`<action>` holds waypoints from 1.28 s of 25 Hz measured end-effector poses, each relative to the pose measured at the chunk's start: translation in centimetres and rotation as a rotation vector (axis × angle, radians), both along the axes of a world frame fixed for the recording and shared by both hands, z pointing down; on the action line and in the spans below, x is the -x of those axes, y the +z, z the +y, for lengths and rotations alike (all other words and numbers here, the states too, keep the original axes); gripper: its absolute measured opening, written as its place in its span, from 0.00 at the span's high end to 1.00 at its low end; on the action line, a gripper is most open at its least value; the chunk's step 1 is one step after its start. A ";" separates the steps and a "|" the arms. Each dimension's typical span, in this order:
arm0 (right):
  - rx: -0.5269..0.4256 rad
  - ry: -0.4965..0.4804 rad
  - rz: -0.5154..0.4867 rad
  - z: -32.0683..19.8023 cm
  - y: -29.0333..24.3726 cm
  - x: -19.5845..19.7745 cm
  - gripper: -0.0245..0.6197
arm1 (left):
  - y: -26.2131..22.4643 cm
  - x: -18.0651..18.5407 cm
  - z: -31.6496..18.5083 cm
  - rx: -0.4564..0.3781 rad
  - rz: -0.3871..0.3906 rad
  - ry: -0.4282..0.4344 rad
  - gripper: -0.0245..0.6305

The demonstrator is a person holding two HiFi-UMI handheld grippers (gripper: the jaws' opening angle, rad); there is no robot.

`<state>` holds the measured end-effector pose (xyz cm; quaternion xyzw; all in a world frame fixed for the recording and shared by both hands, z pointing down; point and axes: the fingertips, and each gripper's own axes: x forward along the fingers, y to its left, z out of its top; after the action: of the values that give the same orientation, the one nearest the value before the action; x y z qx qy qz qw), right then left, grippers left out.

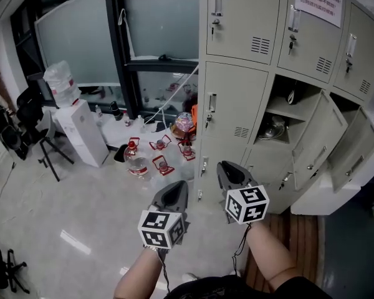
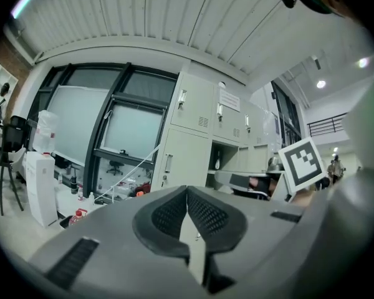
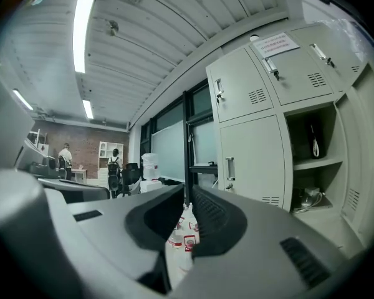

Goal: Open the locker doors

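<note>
Both empty: left tool clenched, right tool barely parted (lockers cropped above).

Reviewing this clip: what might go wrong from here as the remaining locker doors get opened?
The right gripper has its jaws barely apart, so it may not fit around the slim handle of the closed door. The open door juts out and might catch the right forearm. Bottles on the floor beside the lockers are a trip hazard.

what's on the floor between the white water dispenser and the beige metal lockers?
Head view: a cluster of clear plastic jugs with red handles stands there.
</note>
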<state>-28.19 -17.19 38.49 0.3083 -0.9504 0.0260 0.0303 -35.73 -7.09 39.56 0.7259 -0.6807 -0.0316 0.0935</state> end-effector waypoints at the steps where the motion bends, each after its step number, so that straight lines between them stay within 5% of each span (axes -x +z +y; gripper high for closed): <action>1: 0.000 0.002 0.004 -0.1 -0.1 0.4 0.90 | -0.2 0.3 0.0 -0.004 -0.001 0.001 0.96; 16: -0.010 0.016 0.013 -4.2 -0.5 3.7 0.84 | -0.1 1.9 -2.0 -0.003 -0.017 0.003 0.96; 32: -0.026 -0.003 0.013 -18.7 0.7 8.5 0.80 | 0.6 4.9 -16.5 0.014 -0.040 0.006 0.96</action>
<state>-36.69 -35.85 39.21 0.3075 -0.9509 0.0116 0.0325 -40.60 -23.63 40.12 0.7279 -0.6803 -0.0118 0.0851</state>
